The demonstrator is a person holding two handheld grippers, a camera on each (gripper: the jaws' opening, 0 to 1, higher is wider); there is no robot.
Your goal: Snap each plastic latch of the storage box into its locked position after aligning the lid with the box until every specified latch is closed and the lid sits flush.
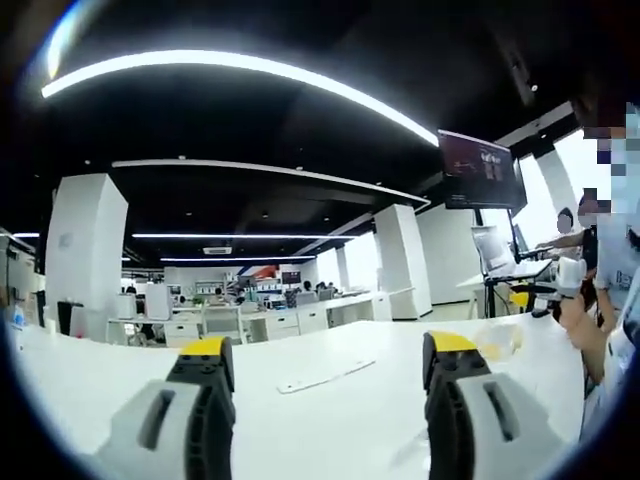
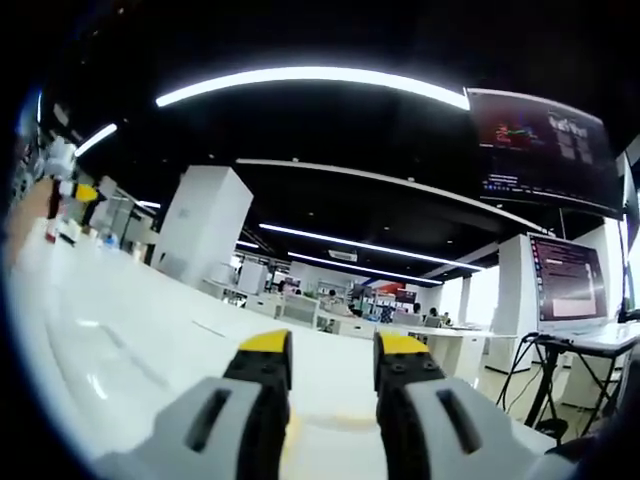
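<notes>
left gripper: the grey two-jaw left gripper with yellow tips (image 1: 328, 352) was released, jaws standing wide apart with nothing between them, held up over the long white table (image 1: 120, 385).

right gripper: the grey right gripper with yellow tips (image 2: 333, 350) looked slightly parted too, a narrow gap between its jaws and nothing gripped that I could make out.

table stuff: a flat white strip, maybe plastic (image 1: 325, 376), lay on the table just beyond the gap between the left gripper's jaws. Something pale yellowish (image 1: 497, 345) sat on the table just past the right-hand jaw, too blurry to name.

storage box: honestly couldn't pick out the box, lid or latches on the table, so can't say where it was.

person: someone's hand (image 1: 573, 312) was at the far right end of the table, holding something small and white.

monitors: a dark hanging screen (image 1: 481, 172) was up above that end of the table; in the right gripper view a similar big screen (image 2: 548, 148) hung overhead and a lit monitor on a stand (image 2: 569, 282) stood off the table's right side.

room: white square pillar (image 1: 85, 255) beyond the table, curved ceiling light strip (image 1: 240, 66) above.
</notes>
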